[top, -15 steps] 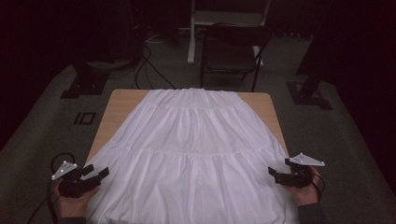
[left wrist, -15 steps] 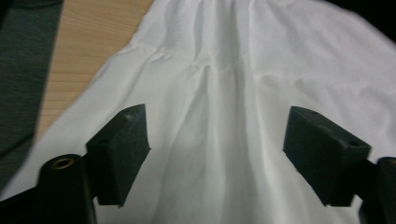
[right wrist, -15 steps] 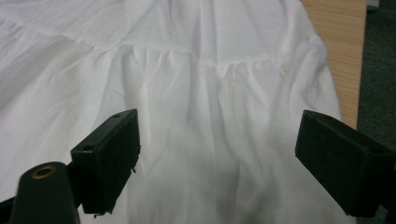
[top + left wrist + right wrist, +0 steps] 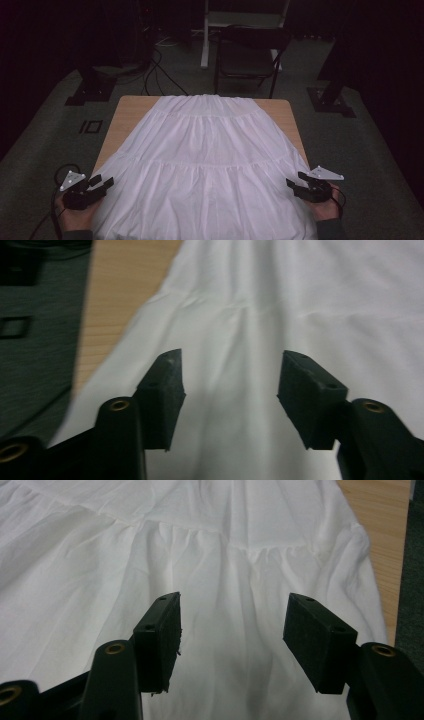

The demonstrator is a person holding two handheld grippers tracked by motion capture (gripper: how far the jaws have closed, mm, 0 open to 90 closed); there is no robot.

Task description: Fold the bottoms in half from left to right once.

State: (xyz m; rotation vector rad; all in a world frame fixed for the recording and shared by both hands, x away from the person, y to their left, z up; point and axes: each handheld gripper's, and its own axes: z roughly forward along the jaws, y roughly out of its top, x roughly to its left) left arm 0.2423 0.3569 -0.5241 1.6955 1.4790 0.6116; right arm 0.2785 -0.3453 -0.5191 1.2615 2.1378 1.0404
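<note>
A white tiered skirt (image 4: pixel 205 155) lies spread flat over a wooden table (image 4: pixel 129 112), waist at the far end, hem hanging over the near edge. My left gripper (image 4: pixel 102 184) hovers at the skirt's near left edge, jaws open with nothing between them; in the left gripper view (image 4: pixel 230 375) the white cloth (image 4: pixel 280 305) lies below the spread jaws. My right gripper (image 4: pixel 296 182) sits at the near right edge, also open and empty; the right gripper view (image 4: pixel 232 617) looks over the gathered seam of the skirt (image 4: pixel 200 535).
A dark folding chair (image 4: pixel 250 55) stands beyond the table's far edge, next to a white post (image 4: pixel 205 35). Black stand bases (image 4: pixel 90 92) (image 4: pixel 332 100) and cables lie on the grey carpet either side. Bare table wood shows at the far corners (image 4: pixel 285 112).
</note>
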